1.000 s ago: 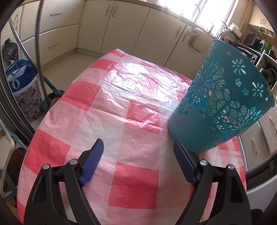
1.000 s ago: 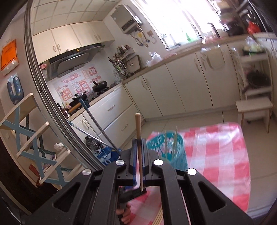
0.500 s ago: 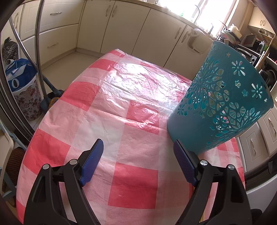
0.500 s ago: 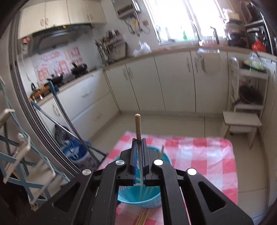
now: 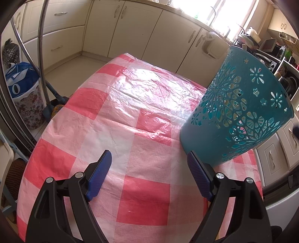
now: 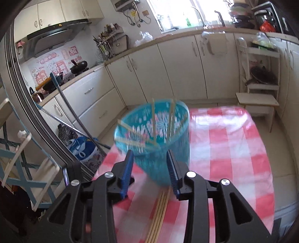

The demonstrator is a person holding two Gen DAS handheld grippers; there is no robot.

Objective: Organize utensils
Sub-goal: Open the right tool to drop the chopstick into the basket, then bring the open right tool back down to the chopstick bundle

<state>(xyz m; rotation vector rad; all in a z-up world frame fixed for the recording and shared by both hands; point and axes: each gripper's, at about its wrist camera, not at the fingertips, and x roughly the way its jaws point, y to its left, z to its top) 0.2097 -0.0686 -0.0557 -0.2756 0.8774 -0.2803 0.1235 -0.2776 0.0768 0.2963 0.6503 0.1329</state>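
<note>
Your right gripper [image 6: 149,158] sits just short of the basket [image 6: 164,149] on the table [image 6: 233,149], chopsticks [image 6: 154,125] leaning inside the basket. More chopsticks [image 6: 158,211] lie on the table under that gripper. From your left gripper [image 5: 149,162], the basket [image 5: 237,115] stands ahead to the right, close beside the right finger.

Daylight is pouring through the window [image 6: 175,13] above the counter [image 6: 119,56], glaring on cream cabinets [image 6: 179,69] lining two walls. A range hood [image 6: 56,35] is hanging over a black wok [image 6: 79,67]. A white step stool [image 6: 257,104] is standing on the pale tiled floor [image 5: 74,71], beside a red-checked tablecloth [image 5: 121,119].
</note>
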